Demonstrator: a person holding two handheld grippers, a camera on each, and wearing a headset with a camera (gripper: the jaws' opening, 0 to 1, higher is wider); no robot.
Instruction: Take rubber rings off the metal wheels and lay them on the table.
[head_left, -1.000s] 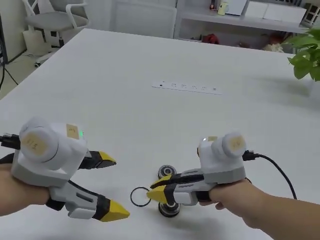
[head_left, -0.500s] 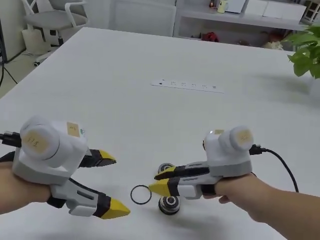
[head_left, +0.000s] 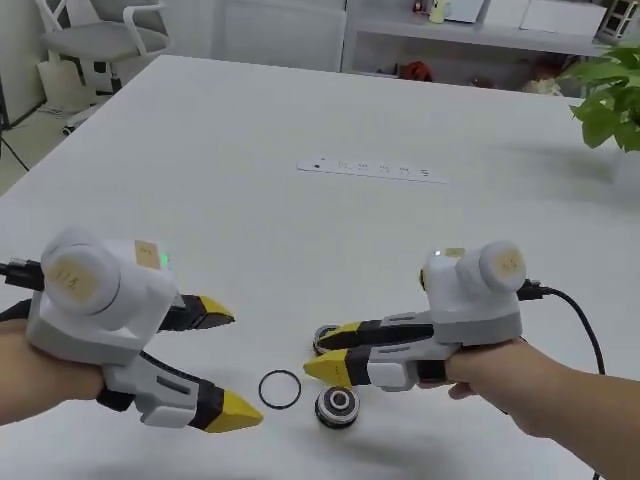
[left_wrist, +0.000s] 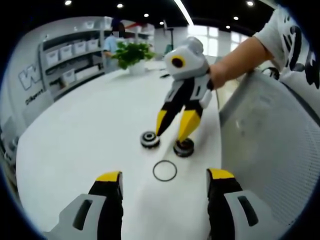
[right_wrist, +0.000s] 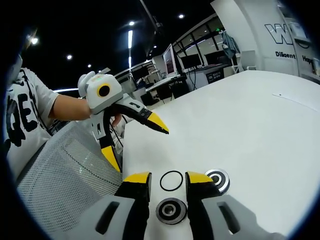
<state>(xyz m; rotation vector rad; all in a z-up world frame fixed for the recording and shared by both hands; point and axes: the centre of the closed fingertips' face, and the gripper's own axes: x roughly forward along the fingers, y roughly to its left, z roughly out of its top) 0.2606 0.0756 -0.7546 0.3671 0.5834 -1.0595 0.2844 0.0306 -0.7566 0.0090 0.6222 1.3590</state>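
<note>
One rubber ring (head_left: 280, 388) lies flat on the table (head_left: 300, 230). A metal wheel (head_left: 338, 405) sits just right of the ring, and a second metal wheel (left_wrist: 150, 139) just beyond. The right hand-held gripper (head_left: 315, 352) hovers over the wheels, jaws slightly apart and empty. The left hand-held gripper (head_left: 225, 360) gapes wide, left of the ring. Any ring left on a wheel is likely thin and stretchy, so pinch its outer edge and pin the slide-prone wheel.

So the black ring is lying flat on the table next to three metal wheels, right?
Not three. The black ring does lie flat on the table, but next to two metal wheels: the first wheel and the second wheel. The left gripper view shows both plainly.
</note>
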